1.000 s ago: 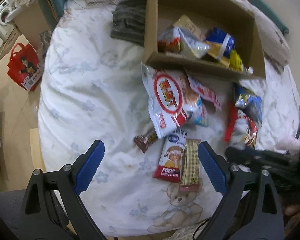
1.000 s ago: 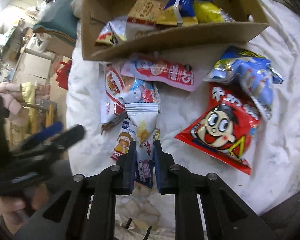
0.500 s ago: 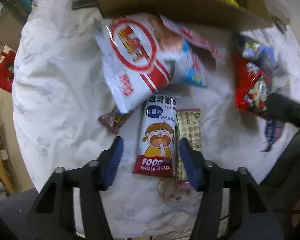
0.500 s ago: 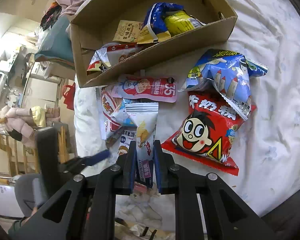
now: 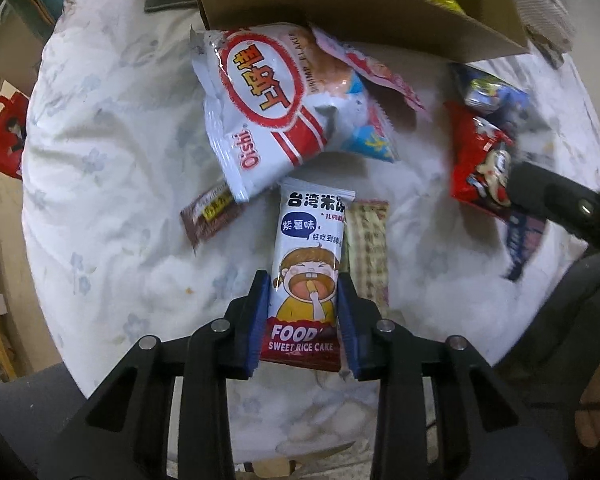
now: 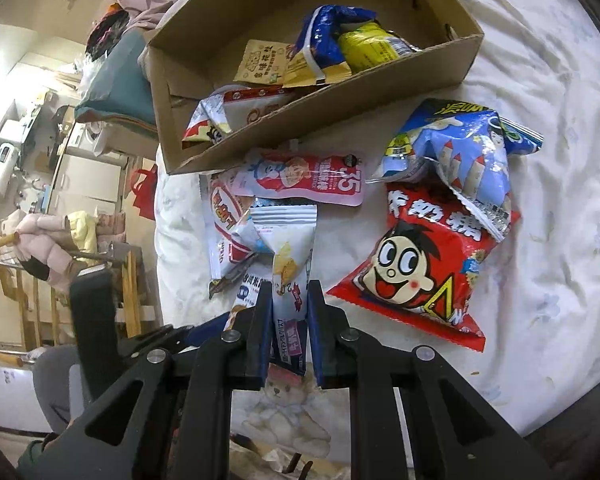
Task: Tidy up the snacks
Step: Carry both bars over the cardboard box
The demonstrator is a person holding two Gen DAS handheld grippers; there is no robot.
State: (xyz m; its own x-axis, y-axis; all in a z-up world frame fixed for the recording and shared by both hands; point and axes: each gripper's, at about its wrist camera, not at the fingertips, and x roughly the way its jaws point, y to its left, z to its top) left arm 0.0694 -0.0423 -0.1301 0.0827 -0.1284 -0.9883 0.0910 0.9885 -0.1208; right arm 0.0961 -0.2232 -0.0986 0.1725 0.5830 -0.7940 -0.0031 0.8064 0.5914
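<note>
My left gripper [image 5: 303, 292] is shut on the sweet rice cake packet [image 5: 310, 256], which lies on the white bedsheet [image 5: 112, 184]. My right gripper [image 6: 290, 300] is shut on a white and blue snack packet [image 6: 286, 248] and holds it above the bed. The cardboard box [image 6: 308, 108] with several snacks inside stands behind; it also shows in the left wrist view [image 5: 360, 12]. The right gripper [image 5: 560, 204] shows at the right edge of the left wrist view.
Loose on the sheet are a white Oishi bag [image 5: 268, 100], a brown bar [image 5: 210, 212], a checked wafer packet [image 5: 368, 252], a red cartoon-face bag [image 6: 420, 264], a blue bag [image 6: 456, 152] and a pink pouch [image 6: 300, 176]. The bed edge drops off at the left.
My left gripper moved down to the sweet rice cake packet and closed on its sides. My right gripper rose with its packet still held, bringing the box more into view.
</note>
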